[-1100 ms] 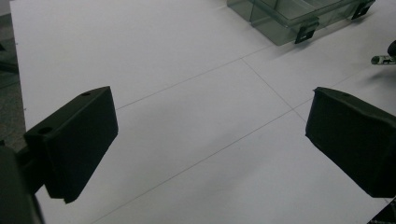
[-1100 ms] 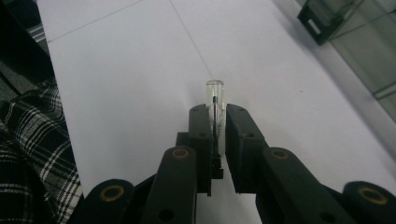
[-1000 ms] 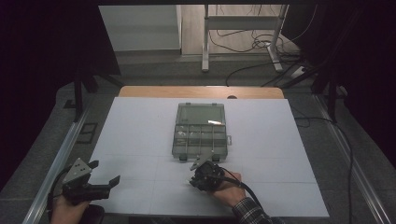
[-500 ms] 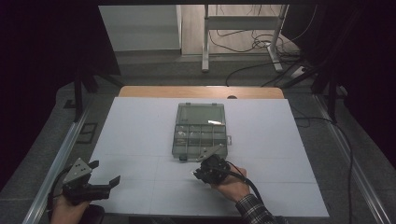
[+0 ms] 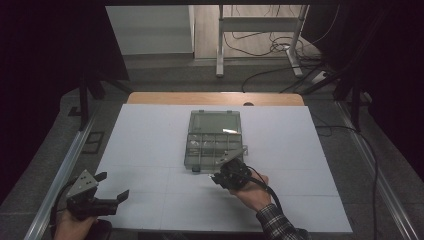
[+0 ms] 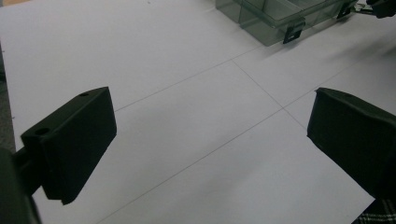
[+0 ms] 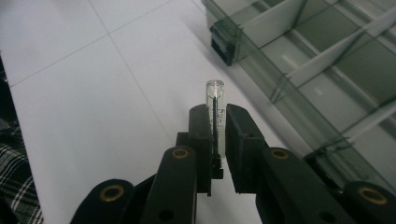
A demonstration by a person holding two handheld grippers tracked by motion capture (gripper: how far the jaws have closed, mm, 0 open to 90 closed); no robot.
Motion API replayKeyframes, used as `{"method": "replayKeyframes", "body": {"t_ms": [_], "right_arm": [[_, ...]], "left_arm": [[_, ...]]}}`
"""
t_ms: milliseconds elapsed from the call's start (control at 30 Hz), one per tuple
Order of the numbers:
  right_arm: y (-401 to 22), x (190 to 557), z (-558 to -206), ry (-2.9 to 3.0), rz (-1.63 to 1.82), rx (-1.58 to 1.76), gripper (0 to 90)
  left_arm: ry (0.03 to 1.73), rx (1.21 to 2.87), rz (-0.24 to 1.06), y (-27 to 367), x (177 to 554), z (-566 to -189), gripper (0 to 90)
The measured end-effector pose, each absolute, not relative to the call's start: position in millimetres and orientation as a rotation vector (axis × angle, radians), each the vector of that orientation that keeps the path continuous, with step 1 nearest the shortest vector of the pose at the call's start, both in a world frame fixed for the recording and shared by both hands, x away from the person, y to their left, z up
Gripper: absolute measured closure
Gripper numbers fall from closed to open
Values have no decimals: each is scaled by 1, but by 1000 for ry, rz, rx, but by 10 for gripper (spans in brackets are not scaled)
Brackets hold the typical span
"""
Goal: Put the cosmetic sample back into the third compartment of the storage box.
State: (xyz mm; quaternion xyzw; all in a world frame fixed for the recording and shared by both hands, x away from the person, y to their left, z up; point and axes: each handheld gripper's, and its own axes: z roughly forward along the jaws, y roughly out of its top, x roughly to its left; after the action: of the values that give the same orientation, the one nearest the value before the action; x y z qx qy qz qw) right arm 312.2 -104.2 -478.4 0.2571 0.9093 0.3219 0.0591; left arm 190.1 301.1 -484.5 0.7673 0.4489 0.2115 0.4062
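Observation:
A smoky clear compartment box [image 5: 212, 145] lies open in the middle of the white table sheet, with its lid [image 5: 215, 121] laid flat on the far side. My right gripper [image 5: 231, 172] hovers at the box's near right corner. In the right gripper view it [image 7: 215, 128] is shut on a small clear tube [image 7: 215, 93] that stands up between the pads, with the box's divided compartments [image 7: 327, 70] just to its right. My left gripper [image 5: 112, 185] rests at the table's near left corner, its jaws wide open [image 6: 210, 135] and nothing between them.
The white sheet [image 5: 150, 140] has thin grid lines and ends in a wooden strip [image 5: 215, 98] at the far side. Metal rails [image 5: 60, 175] run along both sides of the table. In the left gripper view the box's black latch [image 6: 294, 33] faces the near side.
My right gripper, with the tube in it, has moved right and away from the person, closer to the box's near right corner. The left gripper has stayed where it was.

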Motion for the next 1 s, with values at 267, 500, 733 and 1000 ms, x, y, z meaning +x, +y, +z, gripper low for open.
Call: {"method": "replayKeyframes", "body": {"t_ms": [267,500,733,1000], "right_arm": [[-110,323,-474,2713,989,805,809],[-113,331,-473,2686,986,826,809],[-115,341,-472,2654,986,848,809],[-118,357,-474,2613,995,889,809]], "left_arm": [[1145,1903,526,304,190,-484,15],[1133,1916,527,303,190,-484,16],[1136,1918,526,303,190,-484,16],[1140,1917,524,303,190,-485,18]]}}
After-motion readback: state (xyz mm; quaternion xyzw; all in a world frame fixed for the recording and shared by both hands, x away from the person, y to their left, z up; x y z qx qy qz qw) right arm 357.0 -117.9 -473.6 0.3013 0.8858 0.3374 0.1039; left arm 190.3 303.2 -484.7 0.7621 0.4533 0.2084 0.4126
